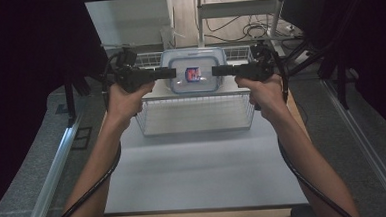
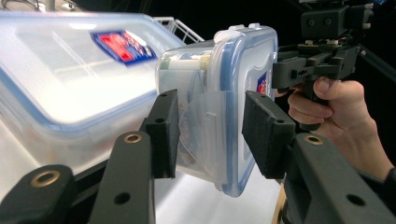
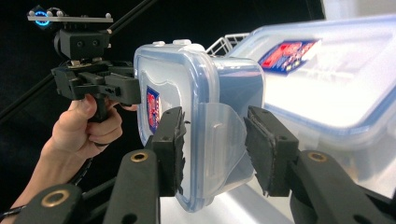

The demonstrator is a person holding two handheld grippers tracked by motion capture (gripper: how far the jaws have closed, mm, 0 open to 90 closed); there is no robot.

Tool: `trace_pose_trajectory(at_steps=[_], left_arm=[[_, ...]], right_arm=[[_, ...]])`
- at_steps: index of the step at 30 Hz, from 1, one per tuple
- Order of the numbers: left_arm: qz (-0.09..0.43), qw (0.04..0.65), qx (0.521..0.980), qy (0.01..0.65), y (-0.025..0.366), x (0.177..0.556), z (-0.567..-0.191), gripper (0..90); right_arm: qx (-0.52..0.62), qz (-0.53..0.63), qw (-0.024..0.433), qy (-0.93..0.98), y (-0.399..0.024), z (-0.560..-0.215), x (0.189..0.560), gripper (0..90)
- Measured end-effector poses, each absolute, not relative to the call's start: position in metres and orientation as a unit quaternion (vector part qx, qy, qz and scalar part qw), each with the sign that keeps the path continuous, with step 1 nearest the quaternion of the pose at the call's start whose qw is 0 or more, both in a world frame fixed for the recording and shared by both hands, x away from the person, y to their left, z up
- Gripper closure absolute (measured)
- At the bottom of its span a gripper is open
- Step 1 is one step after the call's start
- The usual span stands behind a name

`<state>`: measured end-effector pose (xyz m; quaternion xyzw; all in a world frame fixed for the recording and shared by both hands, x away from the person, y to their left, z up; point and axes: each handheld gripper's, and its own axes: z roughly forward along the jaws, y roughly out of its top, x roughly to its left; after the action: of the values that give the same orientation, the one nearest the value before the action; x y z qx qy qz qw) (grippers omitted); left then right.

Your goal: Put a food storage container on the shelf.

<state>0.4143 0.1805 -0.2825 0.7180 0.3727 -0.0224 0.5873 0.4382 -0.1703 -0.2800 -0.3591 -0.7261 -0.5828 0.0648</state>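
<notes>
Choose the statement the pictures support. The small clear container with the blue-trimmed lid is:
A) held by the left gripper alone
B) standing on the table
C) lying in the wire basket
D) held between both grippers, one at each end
D: the left gripper and right gripper each clamp an end of the small container, above the wire basket.

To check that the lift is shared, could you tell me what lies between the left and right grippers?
A small clear plastic box with a blue-rimmed lid spans the gap, clamped at both ends, as the high view shows.
</notes>
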Motion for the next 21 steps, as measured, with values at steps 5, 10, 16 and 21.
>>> trace_pose_trajectory(at_steps=[5, 10, 16, 21], left_arm=[[-0.029, 0.596, 0.708, 0.376, 0.184, 0.428, -0.279, 57.2], [-0.034, 0.605, 0.696, 0.386, 0.185, 0.443, -0.274, 57.2], [-0.037, 0.606, 0.689, 0.395, 0.185, 0.453, -0.273, 57.2], [-0.046, 0.606, 0.685, 0.401, 0.184, 0.461, -0.275, 57.2]], right_arm=[[-0.362, -0.584, 0.057, -0.725, -0.167, -0.272, 0.449, 57.7], [-0.368, -0.587, 0.056, -0.719, -0.166, -0.266, 0.462, 57.7], [-0.374, -0.591, 0.061, -0.712, -0.165, -0.266, 0.473, 57.6], [-0.381, -0.594, 0.062, -0.706, -0.166, -0.263, 0.484, 57.7]])
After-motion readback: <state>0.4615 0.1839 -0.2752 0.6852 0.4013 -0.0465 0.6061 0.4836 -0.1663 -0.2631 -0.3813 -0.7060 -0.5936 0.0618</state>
